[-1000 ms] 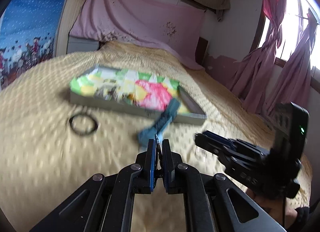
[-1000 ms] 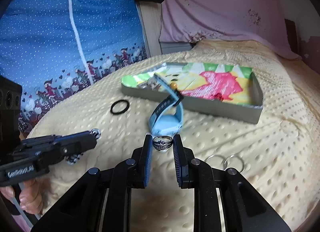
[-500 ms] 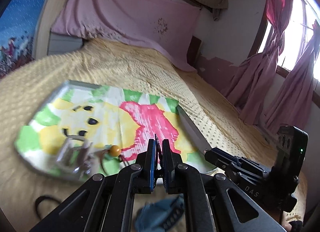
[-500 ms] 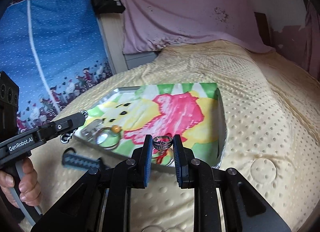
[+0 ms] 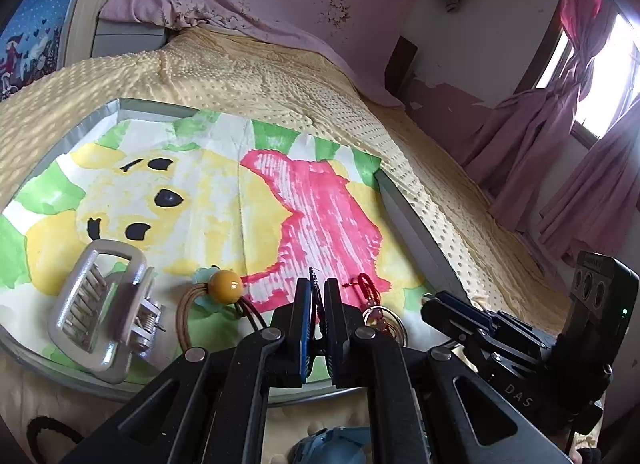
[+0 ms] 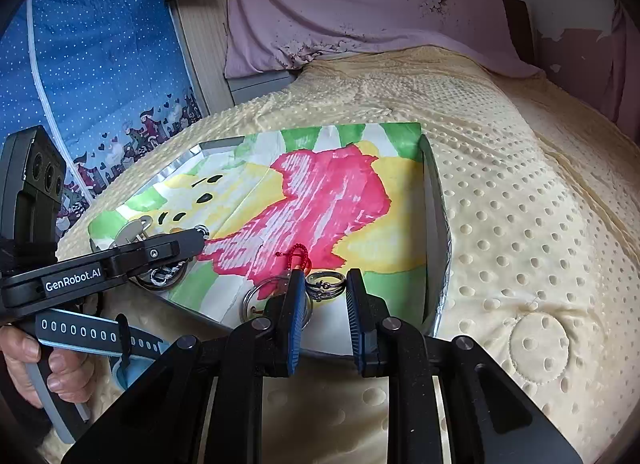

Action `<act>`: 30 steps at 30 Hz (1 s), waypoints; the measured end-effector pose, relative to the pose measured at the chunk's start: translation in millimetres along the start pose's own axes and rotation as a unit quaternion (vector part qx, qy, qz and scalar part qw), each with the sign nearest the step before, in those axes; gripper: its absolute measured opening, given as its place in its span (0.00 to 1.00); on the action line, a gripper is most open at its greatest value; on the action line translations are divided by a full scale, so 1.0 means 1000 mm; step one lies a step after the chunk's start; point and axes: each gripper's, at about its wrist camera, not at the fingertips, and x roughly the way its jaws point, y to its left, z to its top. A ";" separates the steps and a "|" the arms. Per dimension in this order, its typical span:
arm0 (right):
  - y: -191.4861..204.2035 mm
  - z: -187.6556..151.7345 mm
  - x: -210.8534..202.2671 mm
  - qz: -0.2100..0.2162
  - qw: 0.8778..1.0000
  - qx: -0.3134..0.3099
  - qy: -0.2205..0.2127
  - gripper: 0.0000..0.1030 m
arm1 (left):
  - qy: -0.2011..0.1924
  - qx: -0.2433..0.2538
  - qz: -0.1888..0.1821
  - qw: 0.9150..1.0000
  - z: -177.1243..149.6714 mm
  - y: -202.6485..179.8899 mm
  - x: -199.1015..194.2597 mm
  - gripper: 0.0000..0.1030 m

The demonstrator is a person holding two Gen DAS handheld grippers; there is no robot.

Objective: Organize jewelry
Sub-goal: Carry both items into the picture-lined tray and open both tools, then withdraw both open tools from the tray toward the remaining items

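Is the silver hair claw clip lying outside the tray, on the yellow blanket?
No, the hair claw clip lies inside the tray.

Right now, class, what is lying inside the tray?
Inside the tray: a cartoon paper liner, silver hair claw, bead hair tie, red charm and rings. The grippers cover its near edge.

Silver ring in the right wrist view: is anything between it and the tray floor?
Nothing visible. The ring sits between the open fingers of the right gripper, low over the tray paper. A keyring and red cord lie just left, not beneath it.
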 end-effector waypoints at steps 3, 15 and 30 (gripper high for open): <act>0.000 -0.001 -0.001 -0.002 1.000 0.000 -0.002 0.19 | -0.002 0.003 0.005 1.000 -0.001 0.000 -0.001 0.07; -0.004 -0.009 -0.017 -0.006 0.999 0.014 -0.034 0.38 | -0.015 0.025 0.026 0.999 -0.005 -0.005 -0.011 0.17; -0.002 -0.018 -0.065 -0.030 0.992 0.039 -0.114 0.76 | -0.138 0.068 0.081 0.985 -0.014 -0.027 -0.075 0.91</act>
